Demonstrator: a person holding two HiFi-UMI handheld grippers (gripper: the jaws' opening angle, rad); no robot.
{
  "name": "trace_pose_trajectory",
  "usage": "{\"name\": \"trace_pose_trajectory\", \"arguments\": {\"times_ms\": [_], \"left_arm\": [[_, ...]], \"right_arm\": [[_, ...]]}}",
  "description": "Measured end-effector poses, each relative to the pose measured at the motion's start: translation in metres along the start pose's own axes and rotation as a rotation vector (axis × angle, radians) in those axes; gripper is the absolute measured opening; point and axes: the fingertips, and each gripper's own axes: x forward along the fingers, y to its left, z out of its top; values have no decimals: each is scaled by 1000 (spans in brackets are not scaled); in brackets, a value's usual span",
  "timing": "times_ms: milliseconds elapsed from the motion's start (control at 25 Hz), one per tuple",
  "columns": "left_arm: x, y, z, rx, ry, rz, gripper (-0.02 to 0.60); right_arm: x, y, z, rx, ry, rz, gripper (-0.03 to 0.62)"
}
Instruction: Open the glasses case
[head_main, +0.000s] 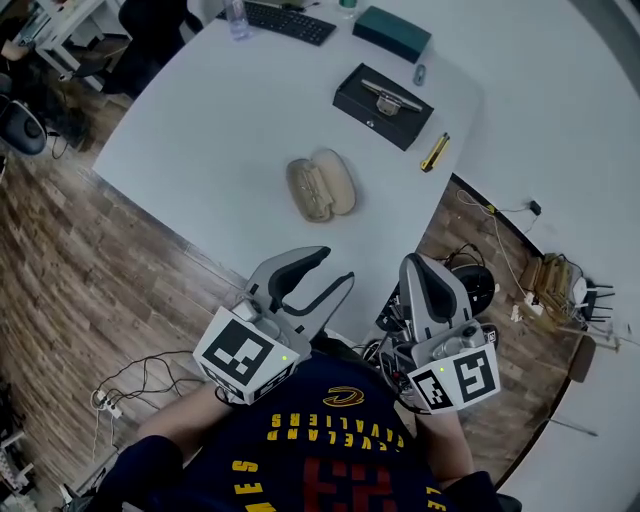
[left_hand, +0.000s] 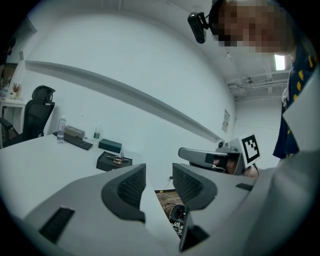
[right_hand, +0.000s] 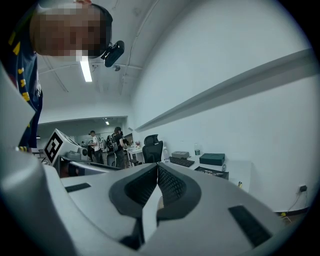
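Note:
The beige glasses case (head_main: 320, 186) lies on the white table (head_main: 200, 150) in the head view, its two halves spread apart side by side. Both grippers hang off the table's near edge, well short of the case. My left gripper (head_main: 330, 268) stands open with nothing between its fingers; the left gripper view shows the same gap between its dark pads (left_hand: 131, 186). My right gripper (head_main: 418, 264) is shut and holds nothing, its pads (right_hand: 170, 183) meeting in the right gripper view. The case does not show clearly in either gripper view.
A black box (head_main: 383, 104) with a metal item on it sits beyond the case, with a yellow-and-black tool (head_main: 434, 152) to its right. A teal box (head_main: 392, 32), a keyboard (head_main: 288, 22) and a bottle (head_main: 236, 18) stand farther back. Cables (head_main: 470, 275) lie on the wooden floor.

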Motion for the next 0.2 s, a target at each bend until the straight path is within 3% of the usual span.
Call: {"name": "trace_pose_trajectory", "arguments": {"times_ms": [200], "left_arm": [[1,4,-2,8,12,-11,178]], "right_arm": [[4,0,-6,9,13,-5,17]]}}
